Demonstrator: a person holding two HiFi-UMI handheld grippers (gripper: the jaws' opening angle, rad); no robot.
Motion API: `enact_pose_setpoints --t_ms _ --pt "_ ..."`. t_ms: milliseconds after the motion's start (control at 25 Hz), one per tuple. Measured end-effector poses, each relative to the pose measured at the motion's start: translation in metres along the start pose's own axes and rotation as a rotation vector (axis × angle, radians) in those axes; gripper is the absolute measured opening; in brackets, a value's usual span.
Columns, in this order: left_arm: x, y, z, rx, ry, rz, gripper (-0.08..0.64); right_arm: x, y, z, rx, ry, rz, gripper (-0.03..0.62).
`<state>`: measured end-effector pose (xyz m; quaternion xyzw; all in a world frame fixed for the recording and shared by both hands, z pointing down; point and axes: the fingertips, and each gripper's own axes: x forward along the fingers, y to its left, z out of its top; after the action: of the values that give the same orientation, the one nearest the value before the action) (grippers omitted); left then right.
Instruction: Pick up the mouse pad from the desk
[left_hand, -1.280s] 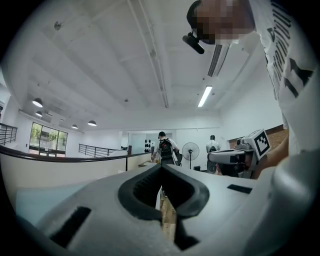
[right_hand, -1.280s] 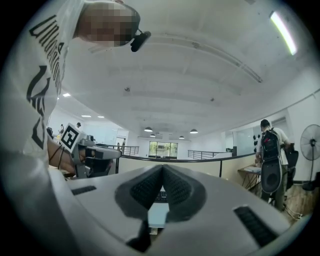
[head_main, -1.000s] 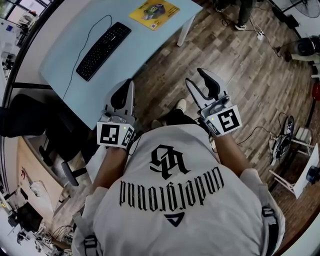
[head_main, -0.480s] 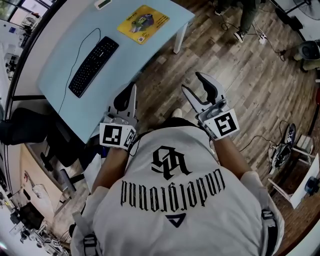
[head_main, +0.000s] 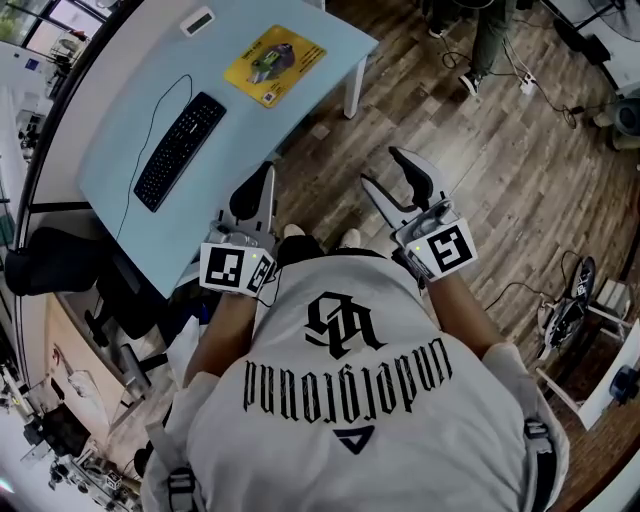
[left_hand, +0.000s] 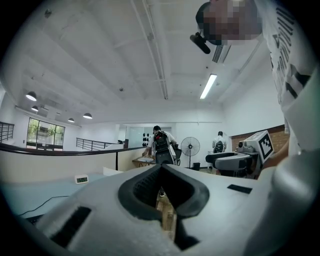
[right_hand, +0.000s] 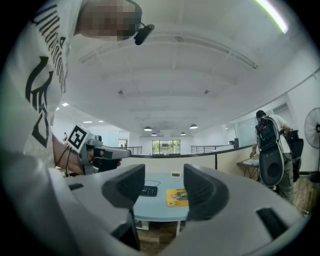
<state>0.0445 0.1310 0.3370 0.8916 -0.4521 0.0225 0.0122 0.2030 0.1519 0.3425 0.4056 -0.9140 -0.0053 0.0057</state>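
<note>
The right gripper has its fingers spread. They have just been opening, and nothing stands between them. Through their gap the flat yellow rectangular mouse pad shows far off. The left gripper has its fingers pressed together at the tips and holds nothing. Both grippers point level, out over the brown wooden plank floor.

The mouse pad lies on the pale blue bench, well apart from both grippers. It sits close to the bench's edge near a white leg, with the black corded keyboard beside it.

The main risk, as I judge it, is the pad's thinness. Fingers that arrive level may find no edge to catch and simply shove it along the smooth top. Because the pad lies close to the edge, such a push could send it onto the floor. A push the other way could run it into the keyboard. With its fingers together, the left gripper can only pin the pad, not lift it. An approach that comes in too low could also knock the bench's edge.
</note>
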Motion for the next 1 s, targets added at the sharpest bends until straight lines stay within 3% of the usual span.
enact_pose_setpoints --t_ms 600,1000 --pt "0.055 0.023 -0.005 -0.028 -0.008 -0.033 0.006 0.034 -0.041 -0.005 0.015 0.015 -0.025 0.239" --pt "0.089 0.096 -0.002 -0.036 -0.027 -0.047 0.007 0.121 -0.052 -0.001 0.006 0.023 0.003 0.239"
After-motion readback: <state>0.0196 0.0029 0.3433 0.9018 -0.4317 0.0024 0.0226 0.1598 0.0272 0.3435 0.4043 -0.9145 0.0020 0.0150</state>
